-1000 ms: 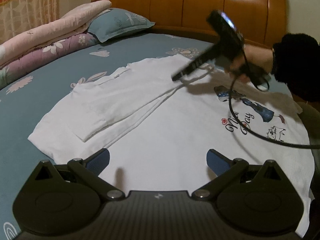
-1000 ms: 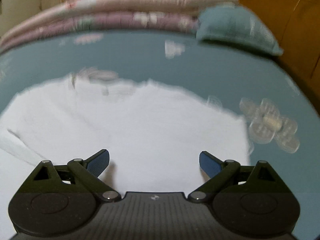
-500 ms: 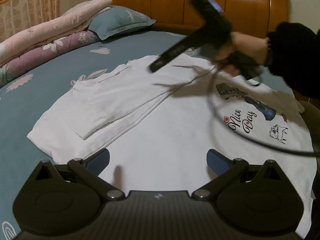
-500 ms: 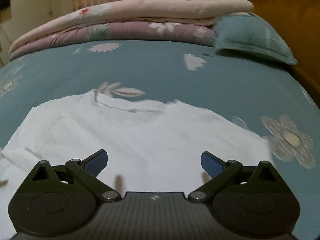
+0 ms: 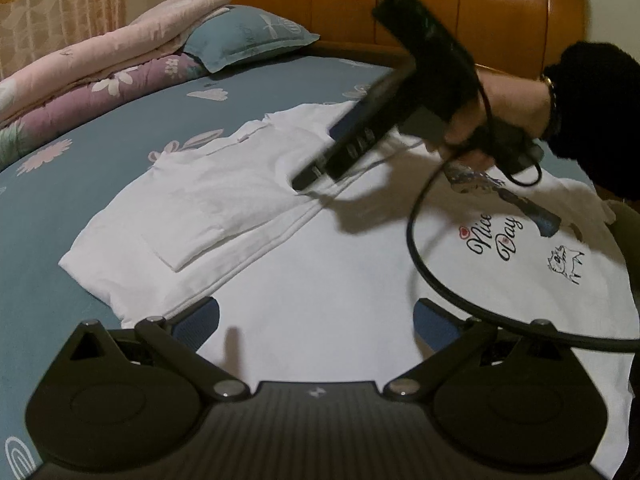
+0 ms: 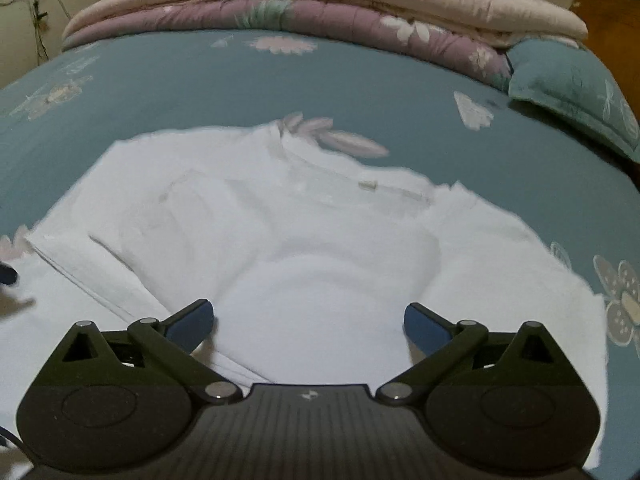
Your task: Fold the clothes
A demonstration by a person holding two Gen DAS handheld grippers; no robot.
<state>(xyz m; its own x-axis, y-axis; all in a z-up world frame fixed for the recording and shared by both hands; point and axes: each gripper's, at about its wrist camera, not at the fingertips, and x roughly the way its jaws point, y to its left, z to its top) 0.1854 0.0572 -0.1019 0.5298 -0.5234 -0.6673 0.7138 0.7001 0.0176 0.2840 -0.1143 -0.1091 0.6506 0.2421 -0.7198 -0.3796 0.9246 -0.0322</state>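
Observation:
A white T-shirt (image 5: 320, 264) lies flat on the blue bedspread (image 5: 120, 152), with its "Nice Day" print (image 5: 496, 236) at the right. Its left side and sleeve (image 5: 216, 216) are folded inward. My left gripper (image 5: 316, 320) is open low over the shirt's near part and holds nothing. A hand in a black sleeve (image 5: 592, 112) holds my right gripper (image 5: 308, 174), whose tips point down at the folded edge near the collar. In the right wrist view the right gripper (image 6: 308, 322) is open above the folded shirt (image 6: 320, 248).
Folded pink and purple quilts (image 5: 100, 72) and a teal pillow (image 5: 244, 36) lie along the bed's far side by the wooden headboard (image 5: 440, 4). A black cable (image 5: 424, 256) loops from the right gripper over the shirt.
The right gripper swung left across the collar, then dropped toward the folded edge; its view now faces the folded part. The left gripper stayed put.

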